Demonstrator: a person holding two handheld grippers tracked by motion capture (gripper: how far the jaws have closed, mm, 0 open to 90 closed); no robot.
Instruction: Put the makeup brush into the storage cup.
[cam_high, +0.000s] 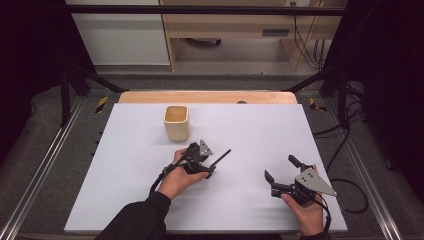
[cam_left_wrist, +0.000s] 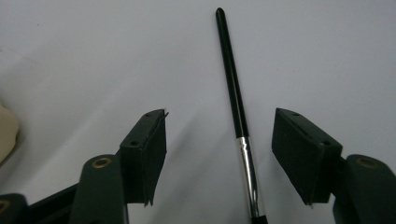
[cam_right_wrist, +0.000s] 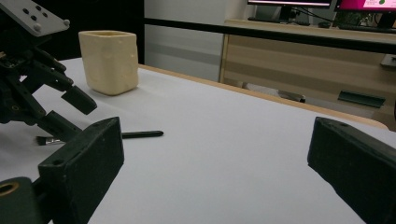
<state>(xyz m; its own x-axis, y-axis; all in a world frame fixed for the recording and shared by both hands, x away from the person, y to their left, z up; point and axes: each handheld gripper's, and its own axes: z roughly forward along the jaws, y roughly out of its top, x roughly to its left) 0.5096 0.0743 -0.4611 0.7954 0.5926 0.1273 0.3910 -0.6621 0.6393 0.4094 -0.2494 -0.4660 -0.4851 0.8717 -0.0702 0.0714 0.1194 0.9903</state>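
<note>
Slender brush (cam_left_wrist: 236, 88) lying flat on the white table (cam_high: 125, 200), between the jaws of the left gripper (cam_left_wrist: 229, 158). Judged from its build, a thin black handle, a bright metal ferrule and a dark tip nearest the camera, the brush is light, stiff and smooth, so it is likely to roll or swivel under an off-centre pinch; the best hold is probably on the handle just beyond the ferrule, with the pads square across it. The left jaws stand about half spread, one on each side of the brush, and neither pad touches it; nothing is yet gripped. Nearest the person, well right of the brush, the right gripper (cam_high: 286, 172) rests with jaws spread wide and empty. Beyond the brush, toward the far edge, stands a cream square cup (cam_high: 176, 122), upright and apart from it.
</note>
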